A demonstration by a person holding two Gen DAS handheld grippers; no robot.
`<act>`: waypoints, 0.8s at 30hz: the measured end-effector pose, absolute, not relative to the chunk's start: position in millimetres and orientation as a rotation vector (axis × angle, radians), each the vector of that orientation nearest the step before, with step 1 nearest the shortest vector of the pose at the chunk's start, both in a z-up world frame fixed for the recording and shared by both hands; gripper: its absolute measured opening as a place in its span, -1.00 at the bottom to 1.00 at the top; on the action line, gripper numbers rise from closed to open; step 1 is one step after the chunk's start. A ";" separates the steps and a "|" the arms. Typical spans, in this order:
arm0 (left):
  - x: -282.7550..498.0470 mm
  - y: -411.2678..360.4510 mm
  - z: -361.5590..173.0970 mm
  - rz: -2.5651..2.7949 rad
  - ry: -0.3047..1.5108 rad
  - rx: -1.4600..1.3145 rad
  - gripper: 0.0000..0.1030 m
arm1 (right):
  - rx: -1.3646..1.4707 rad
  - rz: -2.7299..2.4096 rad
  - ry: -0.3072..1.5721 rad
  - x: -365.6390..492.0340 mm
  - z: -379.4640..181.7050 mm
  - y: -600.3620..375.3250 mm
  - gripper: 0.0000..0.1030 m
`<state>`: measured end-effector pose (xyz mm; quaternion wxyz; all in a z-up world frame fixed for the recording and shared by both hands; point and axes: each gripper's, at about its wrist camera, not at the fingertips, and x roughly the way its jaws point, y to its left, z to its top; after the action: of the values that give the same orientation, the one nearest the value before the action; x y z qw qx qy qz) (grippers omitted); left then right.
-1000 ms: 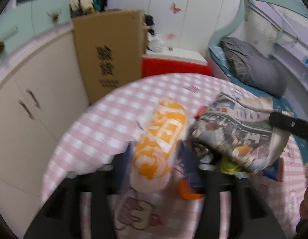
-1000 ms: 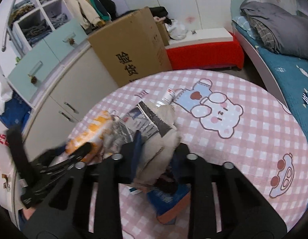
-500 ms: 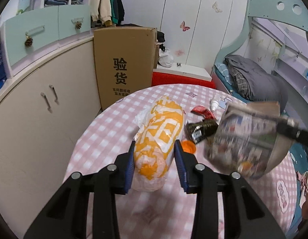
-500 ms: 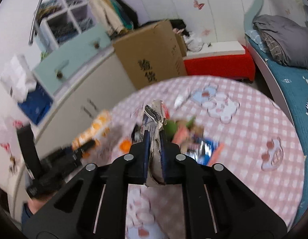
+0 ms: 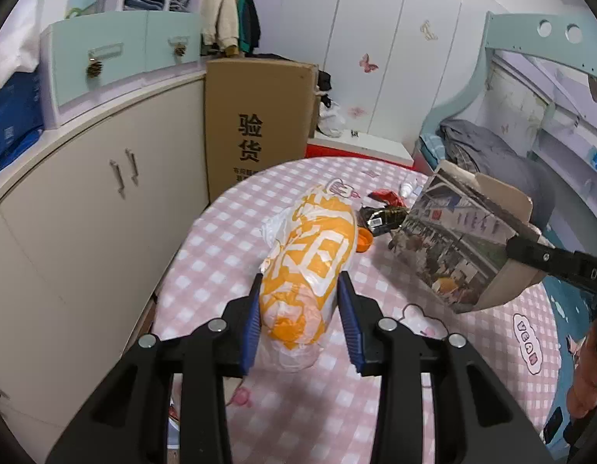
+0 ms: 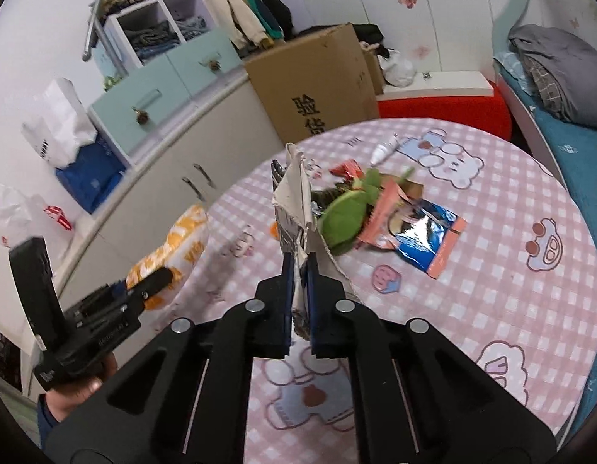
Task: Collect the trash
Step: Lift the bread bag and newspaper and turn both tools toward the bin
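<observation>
Two grippers level over the table [image 6: 491,309]: left [image 5: 300,309] clamps bag [image 5: 313,255]; right [image 6: 299,286], at 3 o'clock, pinches carton [image 5: 464,239].

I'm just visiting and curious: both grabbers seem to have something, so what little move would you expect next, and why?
Probably the left gripper lifts the orange-and-white bag off the table. Its fingers press both sides of the bag, which looks to be resting on the cloth, while the right gripper already holds the printed paper bag up in the air.

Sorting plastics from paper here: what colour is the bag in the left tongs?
Orange and white bag, seen best in the left wrist view.
</observation>
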<state>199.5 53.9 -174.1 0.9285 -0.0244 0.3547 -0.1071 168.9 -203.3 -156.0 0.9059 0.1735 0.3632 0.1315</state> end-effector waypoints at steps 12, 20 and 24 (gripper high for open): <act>159.8 110.1 -152.0 -0.114 0.661 -0.107 -0.31 | 0.345 0.402 0.716 164.5 -124.9 -150.7 -0.87; 135.6 186.2 -155.1 0.039 0.647 -0.171 -0.31 | 0.268 0.555 0.735 182.0 -115.3 -58.6 -0.87; 123.2 230.3 -166.9 0.124 0.663 -0.210 -0.31 | 0.230 0.623 0.778 193.6 -122.9 -4.4 -0.87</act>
<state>123.2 230.3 -166.9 0.9382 -0.1027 0.3247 0.0607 193.6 -4.4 -122.9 0.8721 0.1103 0.3722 0.2980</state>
